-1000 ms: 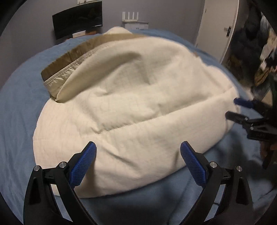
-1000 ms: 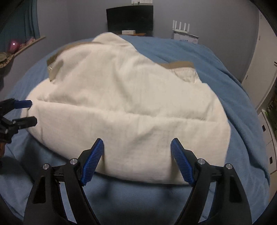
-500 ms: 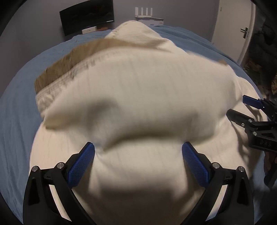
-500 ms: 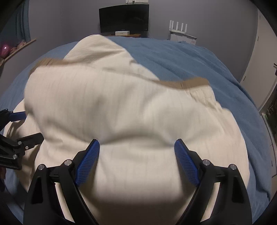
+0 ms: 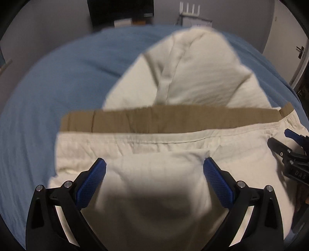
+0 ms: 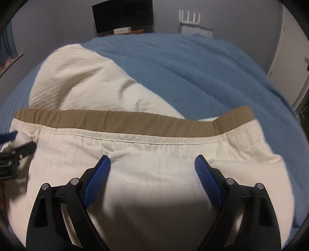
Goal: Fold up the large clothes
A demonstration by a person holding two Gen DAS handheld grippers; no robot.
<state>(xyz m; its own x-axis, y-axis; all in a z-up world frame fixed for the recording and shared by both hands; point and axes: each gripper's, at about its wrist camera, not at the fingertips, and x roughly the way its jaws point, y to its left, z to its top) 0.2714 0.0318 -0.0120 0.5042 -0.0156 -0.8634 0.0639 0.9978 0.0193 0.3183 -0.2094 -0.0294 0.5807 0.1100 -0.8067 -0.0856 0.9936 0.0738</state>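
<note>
The left claw [image 5: 154,170] has its blue pads spread wide and grips nothing; cream cloth bulges up between and beneath the pads, but nothing is pinched. The right claw [image 6: 152,167] is the same, released, with fabric lying under and between its fingers. Both hang just over the near part of the cream garment [image 5: 160,150], which looks like a pair of light trousers or shorts lying on the blue bed [image 5: 58,81]. Just ahead of each claw runs a stitched seam, and just beyond that the tan waistband [image 5: 173,120] stretches across from side to side. Past the waistband, further from the claws, a rounded cream part of the garment lies on the bed; in the right wrist view it sits ahead and to the left. Each claw shows at the other's side, near the end of the waistband. Far ahead, against the grey wall, stand a dark screen [image 6: 123,15] and a white router [image 6: 193,17]. By my judgement a fold is in hand, with the waistband end brought over the rest, and the claws are between grasps. The next move likely calls for smoothing the layer flat or closing on an edge or corner, both sides evenly, so the next fold lands square.
</note>
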